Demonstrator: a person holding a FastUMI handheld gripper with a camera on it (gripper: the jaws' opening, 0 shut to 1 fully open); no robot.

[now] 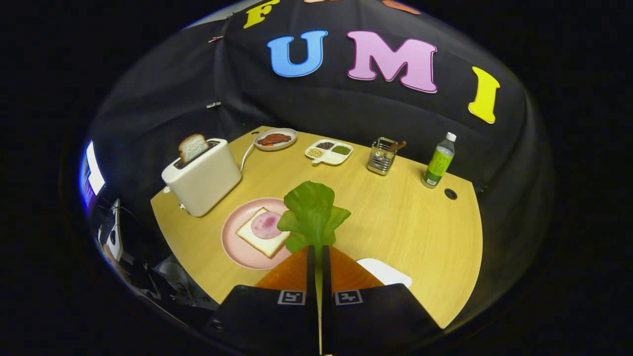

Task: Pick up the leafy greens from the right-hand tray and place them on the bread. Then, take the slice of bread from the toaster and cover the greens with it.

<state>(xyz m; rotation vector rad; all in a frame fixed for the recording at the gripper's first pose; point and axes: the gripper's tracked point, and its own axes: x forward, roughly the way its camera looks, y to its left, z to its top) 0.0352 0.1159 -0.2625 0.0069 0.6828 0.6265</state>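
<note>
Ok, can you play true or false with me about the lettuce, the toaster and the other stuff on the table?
1. The gripper has its jaws closed on the lettuce leaf. True.
2. The lettuce already lies on the bread. False: it is held up above the table, beside the pink plate.
3. A slice of bread sticks up out of the white toaster. True.
4. The bread on the plate is bare. False: a round pink slice of ham lies on it.
5. The green bottle has tipped over. False: it stands upright, past the metal utensil holder.
</note>
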